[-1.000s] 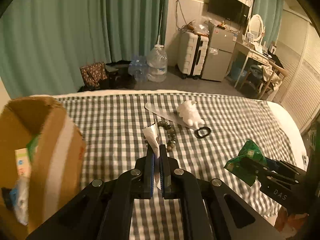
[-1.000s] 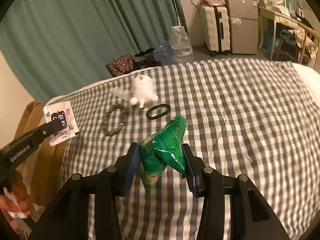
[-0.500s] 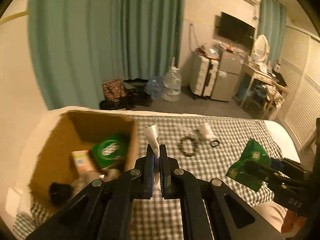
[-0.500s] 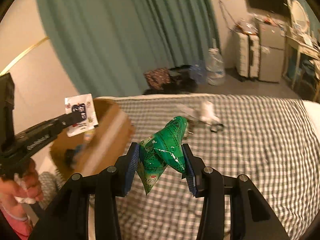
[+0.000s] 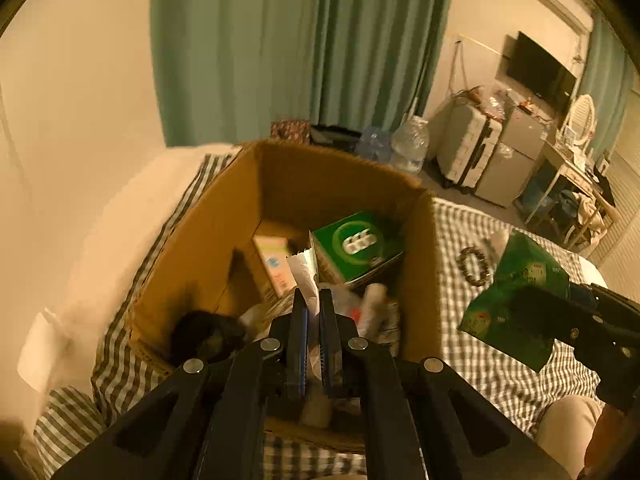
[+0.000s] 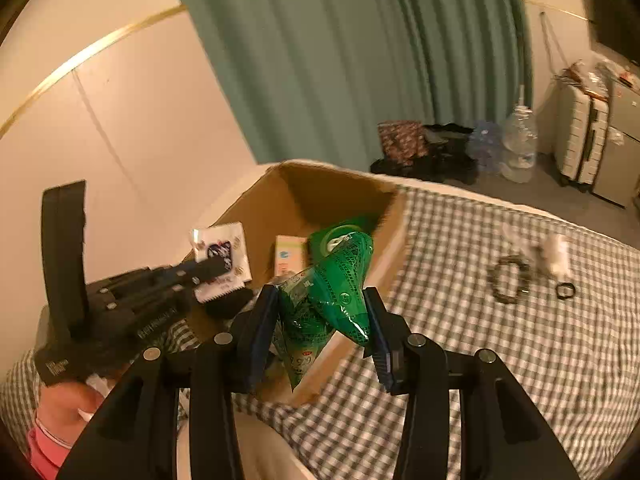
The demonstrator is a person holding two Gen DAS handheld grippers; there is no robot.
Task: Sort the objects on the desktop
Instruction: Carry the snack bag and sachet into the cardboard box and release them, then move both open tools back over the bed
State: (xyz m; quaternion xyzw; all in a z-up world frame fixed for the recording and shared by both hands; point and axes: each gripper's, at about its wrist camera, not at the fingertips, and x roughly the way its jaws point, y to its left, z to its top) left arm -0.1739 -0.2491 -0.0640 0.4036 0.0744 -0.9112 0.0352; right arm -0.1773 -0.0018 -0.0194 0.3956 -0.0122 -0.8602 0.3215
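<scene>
Room: a dim bedroom is glowing under warm light, with teal curtains (image 5: 304, 52) hanging behind a bed (image 6: 500, 344) dressed in a grey-and-white checked cover.
Box: an open brown cardboard box (image 5: 416, 248) is sitting at the bed's left end, already holding a glossy green carton (image 5: 356, 244), a pale printed carton (image 5: 274, 264) and a dark soft lump (image 5: 204, 334).
What has changed: a second ago both wrist views were looking across the checked cover; now both are looking down at the box, so the two carried things are arriving at the drop point.
Left gripper (image 5: 313, 300): its blue-padded jaws are pressing together on a thin white sachet (image 5: 304, 272) with a serrated edge, which is hanging directly over the box's inside.
Right gripper (image 6: 320, 312): its jaws are standing partly apart and clamping a crinkly green foil pouch (image 6: 332, 292), puffy and roughly triangular, which is hovering at the near right corner of the box.
Still on the bed: a ring of dark beads (image 6: 510, 278), a small black loop (image 6: 565, 290) and a blurred white object (image 6: 554, 256) are lying close together, well apart from the box.
Meaning for the task: in my judgement, letting go of both packets is coming next, and then the three remaining things are waiting for collection.
</scene>
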